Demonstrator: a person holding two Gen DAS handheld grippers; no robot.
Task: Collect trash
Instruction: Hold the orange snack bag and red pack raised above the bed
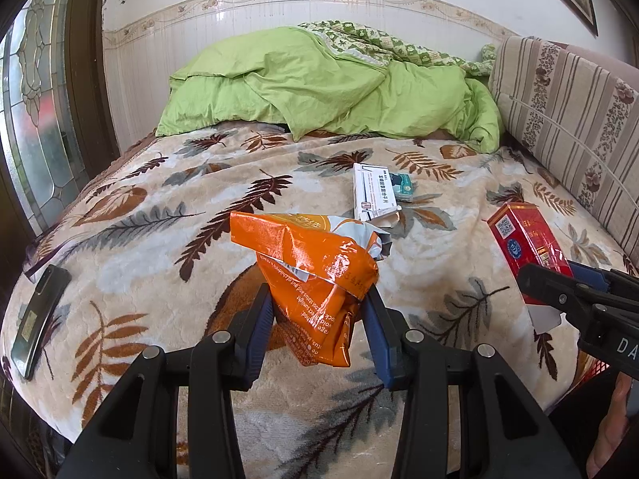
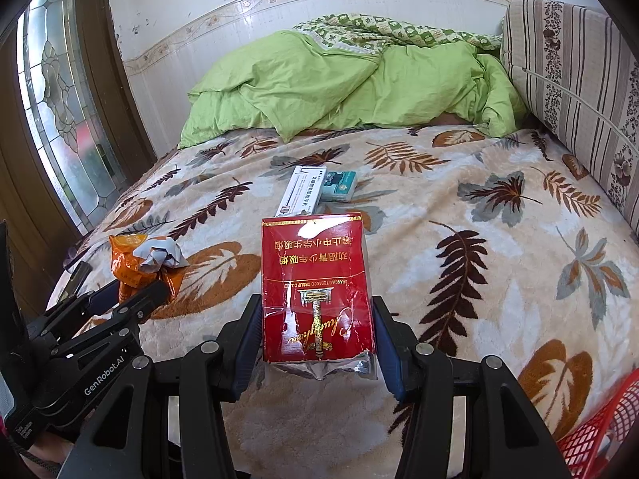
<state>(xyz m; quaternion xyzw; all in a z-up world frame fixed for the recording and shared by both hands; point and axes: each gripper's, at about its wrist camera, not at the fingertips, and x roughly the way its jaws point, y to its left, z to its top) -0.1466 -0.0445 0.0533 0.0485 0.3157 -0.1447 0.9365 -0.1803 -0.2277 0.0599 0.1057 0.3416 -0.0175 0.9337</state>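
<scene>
Your left gripper [image 1: 317, 303] is clamped on the crumpled orange snack bag [image 1: 315, 275], lifted above the leaf-print blanket [image 1: 159, 207]. Further back, the white box [image 1: 373, 191] and teal pack [image 1: 403, 185] lie touching on the blanket. Your right gripper [image 2: 317, 331] grasps the red cigarette pack [image 2: 315, 287], with the red basket [image 2: 599, 435] at far right.

crumpled orange snack bag [image 1: 315, 279], red cigarette pack [image 2: 317, 291]

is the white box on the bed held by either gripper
No, the white box lies on the blanket beyond the orange bag and red pack.
</scene>
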